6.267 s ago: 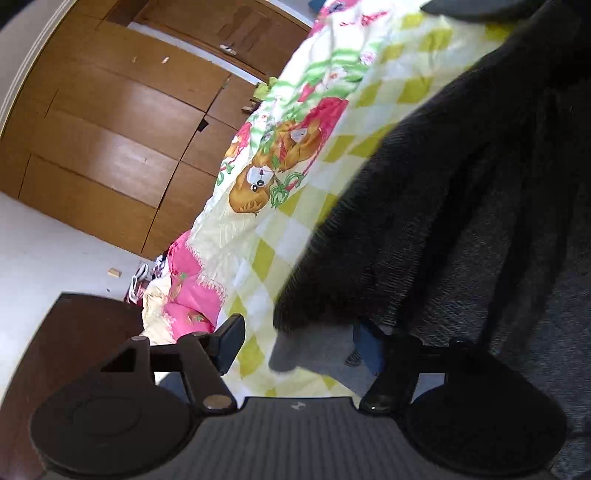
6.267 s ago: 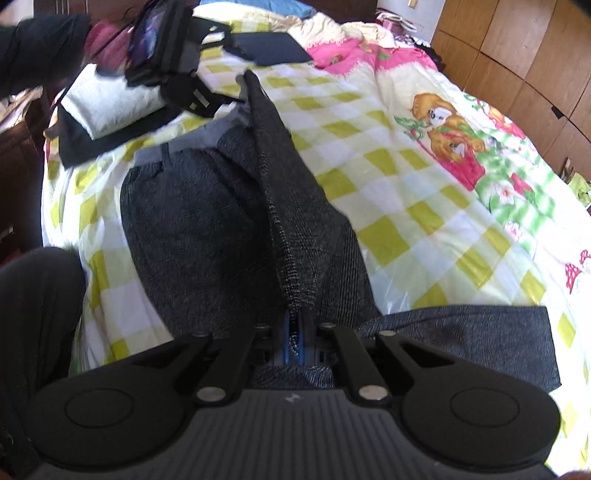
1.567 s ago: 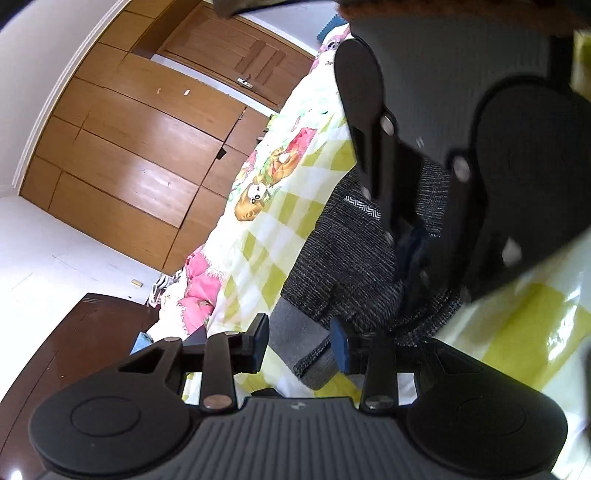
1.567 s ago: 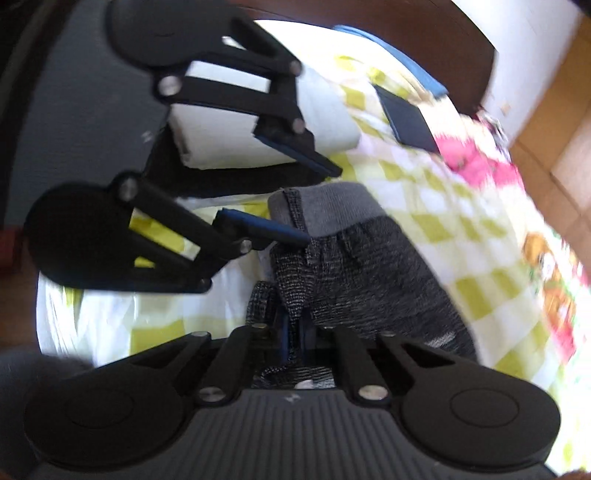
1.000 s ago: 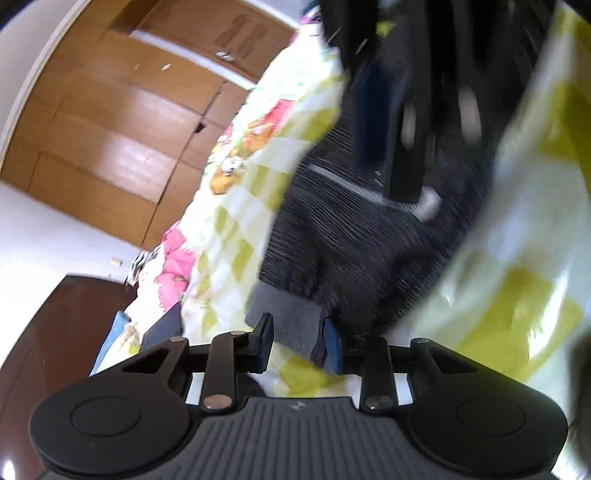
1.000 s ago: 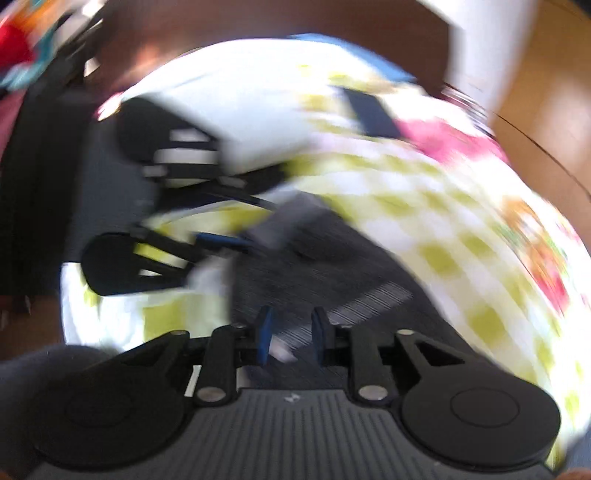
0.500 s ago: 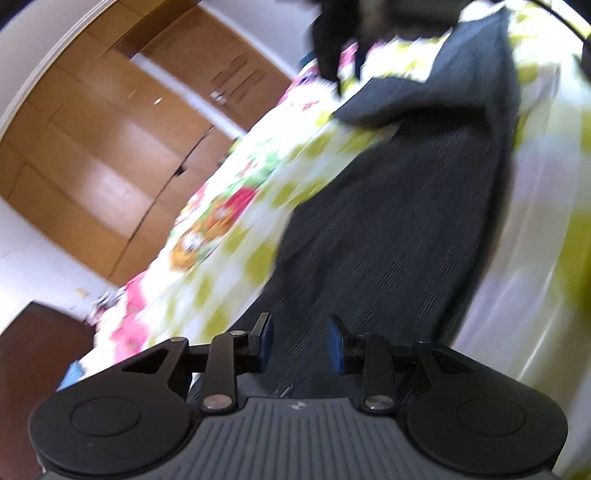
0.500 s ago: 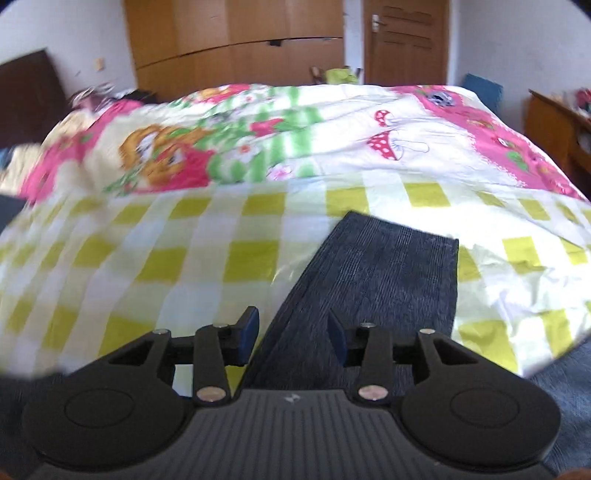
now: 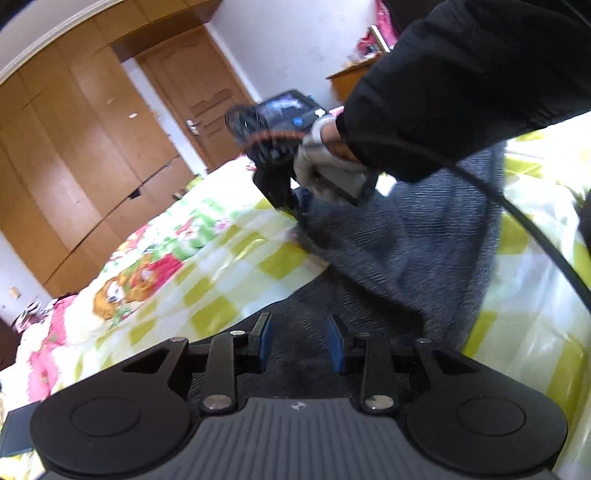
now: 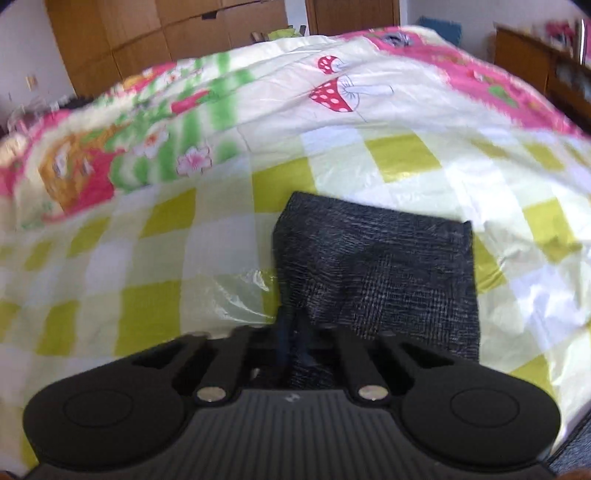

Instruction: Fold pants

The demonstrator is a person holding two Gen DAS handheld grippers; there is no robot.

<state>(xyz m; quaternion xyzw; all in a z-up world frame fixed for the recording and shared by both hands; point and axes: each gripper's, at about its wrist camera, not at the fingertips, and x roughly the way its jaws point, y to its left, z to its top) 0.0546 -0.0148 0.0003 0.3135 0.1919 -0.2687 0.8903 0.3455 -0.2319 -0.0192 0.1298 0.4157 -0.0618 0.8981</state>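
Meanwhile the right gripper (image 10: 291, 332) is clenched on the near left edge of the dark pants (image 10: 388, 273). Over the pants' near end, the left gripper (image 9: 298, 341) hangs released, nothing between its pads.

Bed open to my left; my right side crowded.

Bare checked quilt (image 9: 207, 273) lies free beside the pants (image 9: 399, 258) on my left. Ahead of my left gripper (image 9: 299, 343), my own right hand (image 9: 325, 158), its sleeve (image 9: 461, 85) and a trailing cable (image 9: 535, 236) cross the path. Beyond the pant-leg end, the quilt runs clear up to the wardrobe (image 10: 147, 33).
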